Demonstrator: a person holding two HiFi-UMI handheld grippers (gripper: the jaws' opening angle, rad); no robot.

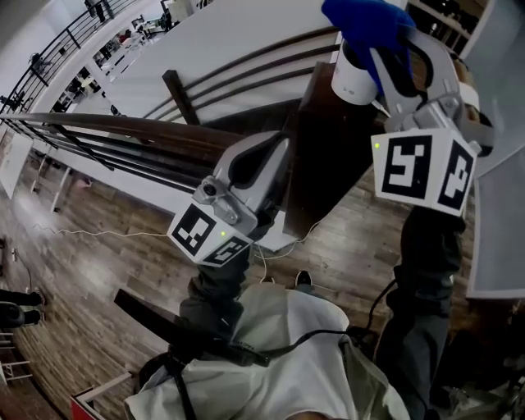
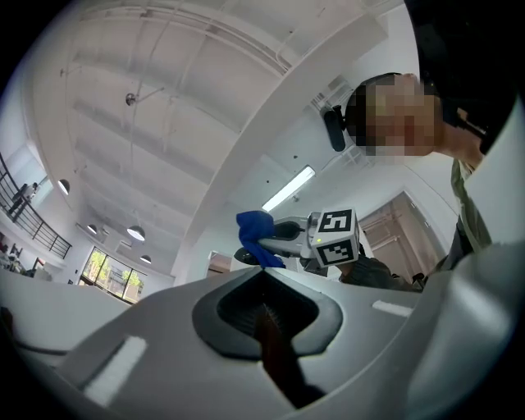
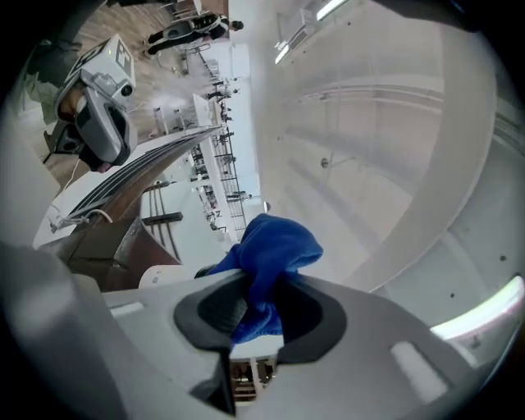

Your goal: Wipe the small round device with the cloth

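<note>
The small round device (image 1: 353, 78) is a white cylinder standing on a dark wooden ledge (image 1: 316, 156) at the top right of the head view. My right gripper (image 1: 381, 45) is shut on a bunched blue cloth (image 1: 365, 18), which hangs just above the device's top; whether they touch I cannot tell. In the right gripper view the cloth (image 3: 269, 262) bulges out of the shut gripper (image 3: 258, 320), and the device (image 3: 160, 277) peeks out at the left. My left gripper (image 1: 271, 152) is raised mid-view, left of the ledge, shut on nothing (image 2: 264, 287).
A dark railing (image 1: 107, 135) runs from the left to the ledge, with a wooden floor (image 1: 90, 271) far below. A white cable (image 1: 123, 234) trails across it. A pale panel (image 1: 500, 221) stands at the right. The person's torso (image 1: 271, 361) fills the bottom.
</note>
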